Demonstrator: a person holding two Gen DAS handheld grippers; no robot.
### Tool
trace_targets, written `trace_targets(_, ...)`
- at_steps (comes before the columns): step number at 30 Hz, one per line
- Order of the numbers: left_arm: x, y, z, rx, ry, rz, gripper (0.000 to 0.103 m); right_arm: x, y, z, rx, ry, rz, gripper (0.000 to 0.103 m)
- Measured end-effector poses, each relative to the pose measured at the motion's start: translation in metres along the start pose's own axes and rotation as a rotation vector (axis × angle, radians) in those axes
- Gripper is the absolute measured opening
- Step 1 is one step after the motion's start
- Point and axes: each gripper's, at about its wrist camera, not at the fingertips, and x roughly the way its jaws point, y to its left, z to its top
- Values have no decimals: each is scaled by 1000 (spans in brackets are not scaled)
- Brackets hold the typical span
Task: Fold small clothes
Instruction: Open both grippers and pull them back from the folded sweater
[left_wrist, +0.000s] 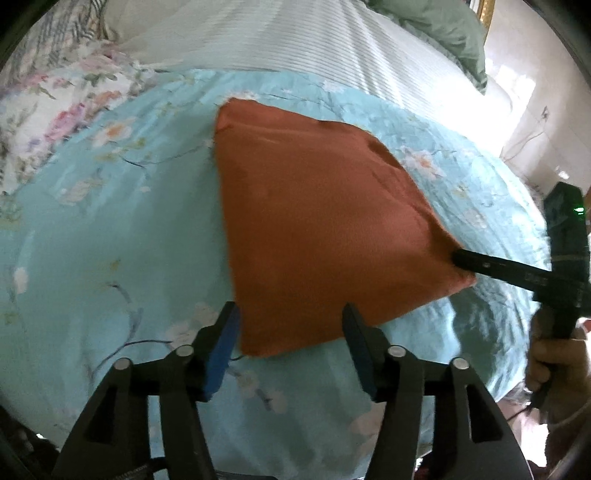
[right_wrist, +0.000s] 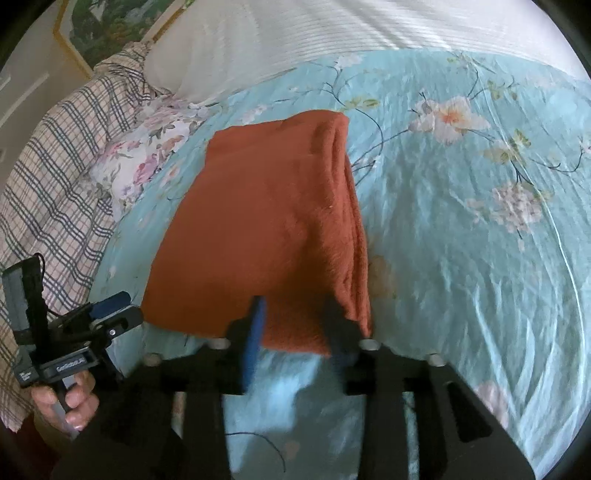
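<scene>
**Left wrist view: rust garment folded flat, both tools released**

From the left wrist view I find the rust-orange garment (left_wrist: 317, 221) lying folded on the turquoise floral bedspread (left_wrist: 110, 229), its near edge just ahead of my left gripper (left_wrist: 291, 328). The jaws stand apart, one either side of the near left corner, with no pad pressing on cloth. I judge this spacing suits a release after laying the fold down, not a fresh pinch.

The right gripper (left_wrist: 461, 264) shows in this view at the garment's right corner. In the right wrist view the same tool (right_wrist: 295, 321) has its jaws parted astride the near edge of the cloth; the frame is blurred there, and I see no clamping. A stacked edge of several layers runs along the garment's right side, so I judge the fold largely complete.

The person's hand (right_wrist: 70, 402) grips the left tool's handle at lower left of that view.

Beyond the bedspread lie a white ribbed sheet (left_wrist: 295, 37), a pink floral pillow (left_wrist: 55, 103) and a plaid cloth (right_wrist: 55, 177).

Writing: a pale label on the left tool's body in the right wrist view is too small to read with confidence.
</scene>
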Motion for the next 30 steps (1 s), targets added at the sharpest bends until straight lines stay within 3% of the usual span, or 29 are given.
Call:
trace_targets(7, -6, 8, -8, -3, 18, 65, 69, -4, 13, -9, -37, 7, -11, 40)
trace_targets(16, -16, 9, -21, 16, 15, 150, 76, -13, 27, -32, -82, 30, -40, 52)
trace_targets(24, -25, 10, -31, 22, 16, 235, 80, -25, 39, -46, -149, 29, -72, 77)
trace_targets(30, -35, 11, -35, 27, 6, 290, 81, -33, 47, -53, -197, 38, -91, 87)
